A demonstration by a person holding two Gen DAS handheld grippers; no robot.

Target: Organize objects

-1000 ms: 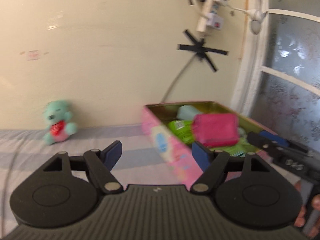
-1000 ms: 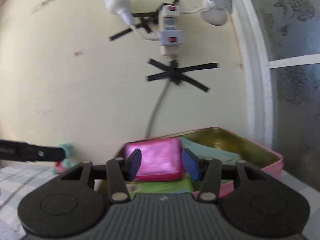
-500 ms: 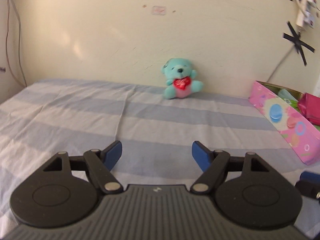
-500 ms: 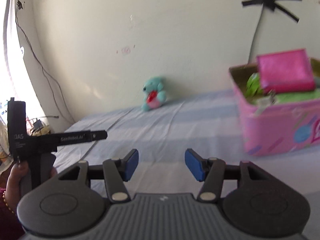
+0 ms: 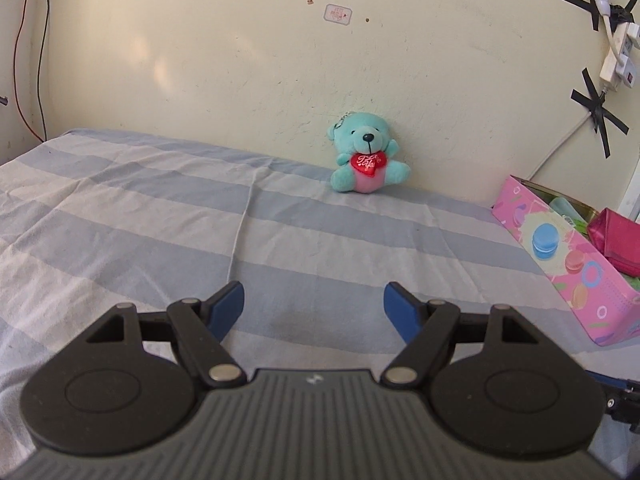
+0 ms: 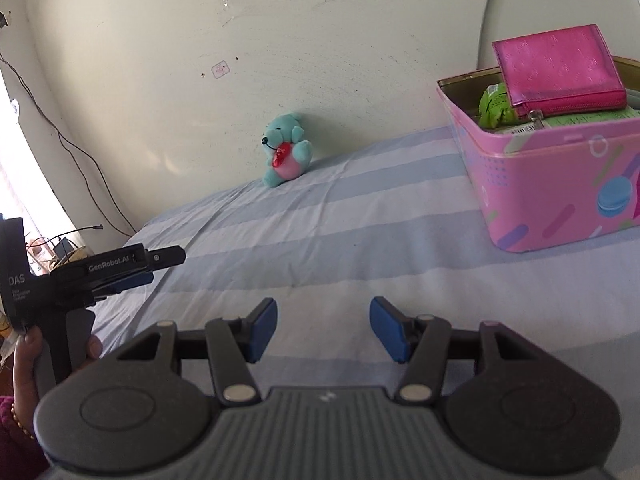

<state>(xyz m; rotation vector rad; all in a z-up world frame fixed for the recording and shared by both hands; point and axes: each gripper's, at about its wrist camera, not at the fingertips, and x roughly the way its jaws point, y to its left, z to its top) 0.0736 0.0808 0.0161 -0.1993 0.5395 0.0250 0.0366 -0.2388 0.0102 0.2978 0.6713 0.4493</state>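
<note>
A small teal teddy bear [image 5: 366, 157] with a red heart sits on the striped bedsheet against the wall; it also shows in the right wrist view [image 6: 285, 155]. A pink tin box [image 5: 568, 264] stands at the right, holding a magenta wallet [image 6: 558, 70], a green packet [image 6: 495, 106] and other items. My left gripper [image 5: 314, 304] is open and empty above the sheet, well short of the bear. My right gripper [image 6: 323, 328] is open and empty, left of and nearer than the box [image 6: 560, 184]. The left gripper also shows from the side in the right wrist view [image 6: 156, 266].
The blue and white striped sheet [image 5: 160, 220] covers the bed up to the cream wall. A power strip and cable taped with black tape [image 5: 600, 92] hang on the wall above the box. Wires run down the wall at far left [image 6: 72, 152].
Both grippers have pulled back from the pink box and swung left toward the bear. The wallet stays in the box. Both stay open.
</note>
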